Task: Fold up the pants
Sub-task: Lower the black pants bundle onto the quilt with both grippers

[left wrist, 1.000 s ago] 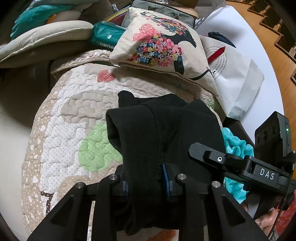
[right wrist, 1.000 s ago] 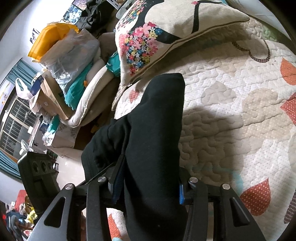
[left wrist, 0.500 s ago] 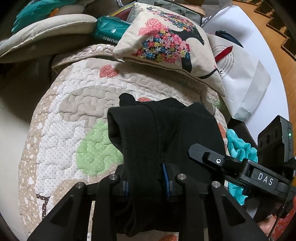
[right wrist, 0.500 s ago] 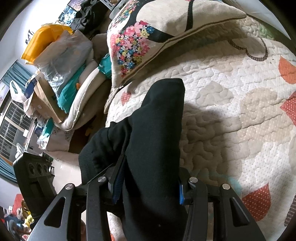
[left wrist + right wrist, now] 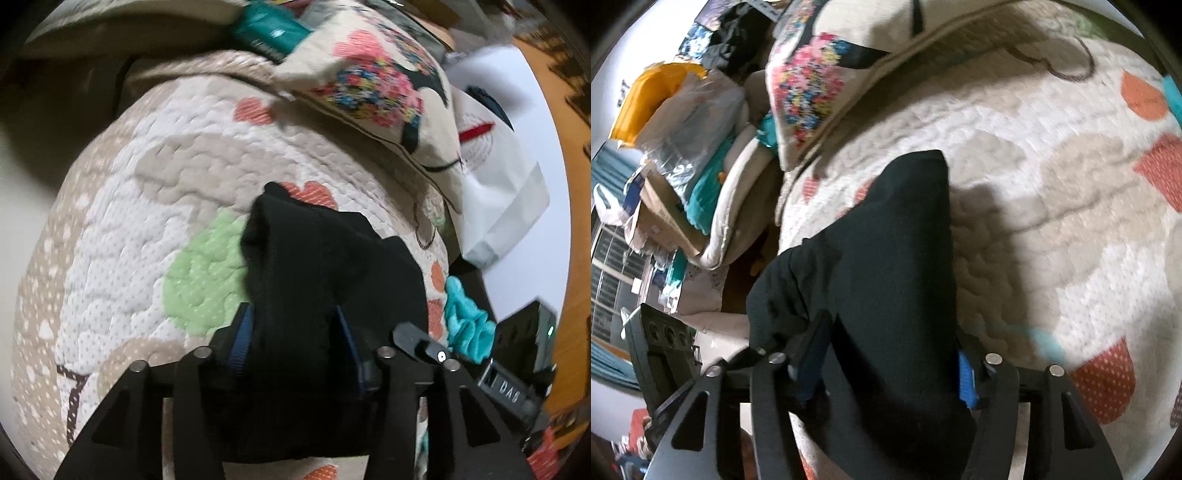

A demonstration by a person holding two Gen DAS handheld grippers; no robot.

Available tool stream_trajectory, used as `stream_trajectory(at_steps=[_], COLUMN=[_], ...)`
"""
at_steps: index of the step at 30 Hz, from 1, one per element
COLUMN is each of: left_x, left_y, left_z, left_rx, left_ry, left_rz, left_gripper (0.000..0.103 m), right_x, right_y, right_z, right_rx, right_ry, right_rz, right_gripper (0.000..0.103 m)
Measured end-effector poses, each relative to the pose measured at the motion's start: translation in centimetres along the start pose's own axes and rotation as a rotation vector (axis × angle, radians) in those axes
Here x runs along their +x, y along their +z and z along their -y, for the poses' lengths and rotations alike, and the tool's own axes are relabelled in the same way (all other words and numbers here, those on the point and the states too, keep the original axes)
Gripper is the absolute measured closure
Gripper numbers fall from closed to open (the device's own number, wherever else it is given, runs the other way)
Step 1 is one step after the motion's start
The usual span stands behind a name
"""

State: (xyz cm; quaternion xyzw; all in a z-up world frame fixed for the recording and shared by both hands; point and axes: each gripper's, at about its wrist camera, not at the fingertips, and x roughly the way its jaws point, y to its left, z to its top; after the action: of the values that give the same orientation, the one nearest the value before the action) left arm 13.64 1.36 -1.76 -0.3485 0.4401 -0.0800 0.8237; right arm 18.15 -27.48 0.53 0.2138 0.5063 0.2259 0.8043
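The black pants (image 5: 325, 258) lie in a folded bundle on a quilted cover (image 5: 147, 221) patterned with hearts and blobs. My left gripper (image 5: 293, 332) straddles the ribbed end of the bundle. Its jaws are opening, and the blue pads (image 5: 242, 339) have drawn off the cloth that still lies between them. My right gripper (image 5: 890, 354) straddles the other side of the pants (image 5: 897, 240). Its jaws are opening too, with a gap showing beside its left pad (image 5: 809, 354). The fabric rests down on the quilt (image 5: 1052, 184).
A flower-print pillow (image 5: 373, 85) lies just beyond the pants on the quilt. A white paper bag (image 5: 498, 177) and a teal cloth (image 5: 465, 325) sit at the right edge. Bags, cushions and boxes (image 5: 683, 129) are piled left of the bed.
Both grippers have sunk toward the quilt and their jaws have spread wider, releasing the squeeze on the black fabric. The bundle now sits lower on the cover.
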Motion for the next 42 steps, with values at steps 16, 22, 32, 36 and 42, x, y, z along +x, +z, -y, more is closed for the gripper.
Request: stream_trajectory(at_steps=[16,22,32,36,42], left_x=[0.6,-0.3,0.7,1.3,1.9], left_y=[-1.2,-1.5,-4.0,-5.1,-3.9], left_z=[2.4,3.3,5.4,5.6,2.5], left_rx=[0.110,0.144,0.238,0.262,0.084], left_ry=[-0.019,-0.005,-0.009,0.022,-0.029], left_rz=[-0.043,-0.025,-0.080,-0.094,-0.167], left_gripper=[0.070,0.070,0.070,0.070,0.065], right_x=[-1.1,-2.5,-4.5,-3.9,-3.0], right_y=[-0.7,-1.2,-3.1,-3.3,-3.2], right_z=[0.2,-2.5,-0.4,1.7,3.4], right_rx=[-0.001,-0.102,-0.120,-0.076,-0.004], right_ry=[0.045,0.012,-0.087,-0.127,-0.137], right_rz=[0.025,0.062,0.046,0.018,-0.024], right_gripper=[0.058,0.063,0.066,0.066,0.056])
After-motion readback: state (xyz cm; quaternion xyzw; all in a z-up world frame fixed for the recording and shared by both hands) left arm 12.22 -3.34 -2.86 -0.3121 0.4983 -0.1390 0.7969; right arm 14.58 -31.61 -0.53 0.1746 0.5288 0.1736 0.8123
